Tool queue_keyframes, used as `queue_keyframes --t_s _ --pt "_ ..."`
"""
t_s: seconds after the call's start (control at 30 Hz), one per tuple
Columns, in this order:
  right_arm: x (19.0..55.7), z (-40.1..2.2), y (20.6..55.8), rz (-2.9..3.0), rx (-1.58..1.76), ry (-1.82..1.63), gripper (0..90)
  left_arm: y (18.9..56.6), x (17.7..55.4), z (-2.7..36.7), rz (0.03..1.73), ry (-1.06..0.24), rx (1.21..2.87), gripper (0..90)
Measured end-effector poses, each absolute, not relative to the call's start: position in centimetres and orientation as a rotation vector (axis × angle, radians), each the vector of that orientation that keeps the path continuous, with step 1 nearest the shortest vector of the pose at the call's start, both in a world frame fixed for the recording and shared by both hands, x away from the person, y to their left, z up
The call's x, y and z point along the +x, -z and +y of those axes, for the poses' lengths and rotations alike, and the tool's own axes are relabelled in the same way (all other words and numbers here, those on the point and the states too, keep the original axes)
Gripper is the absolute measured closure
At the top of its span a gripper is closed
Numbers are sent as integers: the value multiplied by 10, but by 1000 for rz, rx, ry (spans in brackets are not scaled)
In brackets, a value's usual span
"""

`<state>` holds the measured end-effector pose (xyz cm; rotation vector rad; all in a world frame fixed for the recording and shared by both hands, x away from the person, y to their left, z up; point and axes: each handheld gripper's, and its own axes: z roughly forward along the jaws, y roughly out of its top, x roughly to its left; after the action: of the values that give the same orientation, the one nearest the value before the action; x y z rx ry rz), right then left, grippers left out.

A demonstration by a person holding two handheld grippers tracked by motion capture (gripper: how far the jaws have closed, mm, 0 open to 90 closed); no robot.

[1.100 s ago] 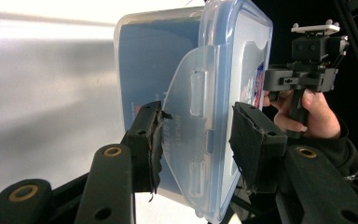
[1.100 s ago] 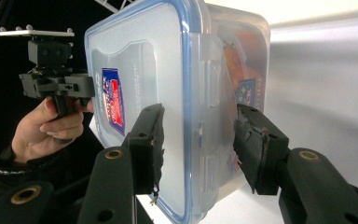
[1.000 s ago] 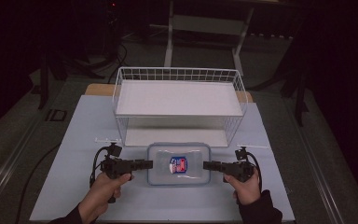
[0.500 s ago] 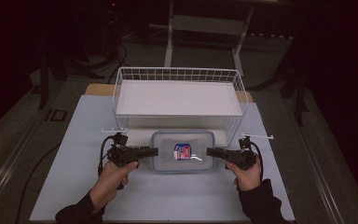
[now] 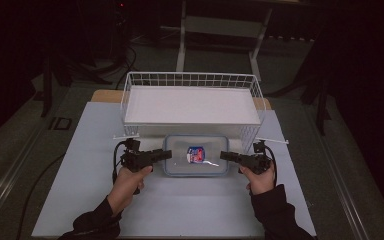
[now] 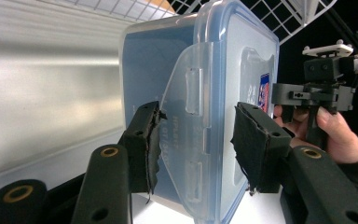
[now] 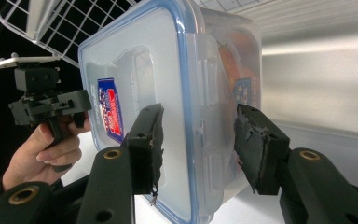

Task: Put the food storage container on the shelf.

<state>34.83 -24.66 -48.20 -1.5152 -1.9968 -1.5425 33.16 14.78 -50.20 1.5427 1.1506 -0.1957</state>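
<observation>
Black sleeves at the near edge of the white table sheet (image 5: 180, 215); just ahead, left hand (image 5: 127, 179) and right hand (image 5: 260, 179), each wrapped round a gripper handle, cables trailing off both.

Next out, left gripper (image 5: 167, 154), pointing inward and clamped on the left end of the clear plastic container (image 5: 180, 150); seen along its own jaws, one pad against the bluish body beside the side latch, the other against the lid, with the latch flap between them; beyond that, across the container, the other hand and its gripper.

Opposite, right gripper (image 5: 223, 156), likewise pointing inward and clamped on the container's right end; in its own view, one pad on the lid near the blue seal, the other on the body, a closed latch between.

Between the two grippers, lid on and level, the container, close in front of the wire basket (image 5: 190, 79) and just short of its front wall; on the lid, a red and blue label (image 5: 196, 154); inside, something orange, too blurred to name; resting on the sheet or raised just off it, cannot tell.

Farther back, the white basket with a flat white board (image 5: 190, 105) in its bottom; behind its corners, a strip of wooden tabletop (image 5: 105, 95); past that, dark floor and a pale metal stand (image 5: 220, 25).
</observation>
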Motion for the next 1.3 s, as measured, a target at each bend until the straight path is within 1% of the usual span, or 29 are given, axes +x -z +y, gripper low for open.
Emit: queue_keyframes --t_s 0.3,0.47,0.73,0.9,0.97,1.1,1.23,1.27,1.3 --pt "357 -246 489 -2010 -1555 1531 527 513 344 144 1170 193 1538 495" --pt "362 -246 500 -2002 -1572 1507 524 524 347 142 1200 206 1530 492" --pt "367 -250 509 -1950 -1579 1517 522 524 348 140 1192 188 1533 493" --pt "369 -250 509 -1937 -1590 1523 521 525 351 140 1197 177 1516 490" --pt "370 -249 508 -1945 -1586 1531 521 524 349 139 1190 147 1507 490" --pt "371 -249 505 -1941 -1597 1563 520 527 352 138 1201 163 1489 487" --pt "374 -248 505 -1940 -1618 1582 511 526 356 138 1169 122 1486 487" --pt "374 -247 505 -1976 -1636 1582 516 526 356 138 1169 122 1486 487" --pt "372 -246 503 -2021 -1642 1594 579 527 357 138 1167 125 1482 484"
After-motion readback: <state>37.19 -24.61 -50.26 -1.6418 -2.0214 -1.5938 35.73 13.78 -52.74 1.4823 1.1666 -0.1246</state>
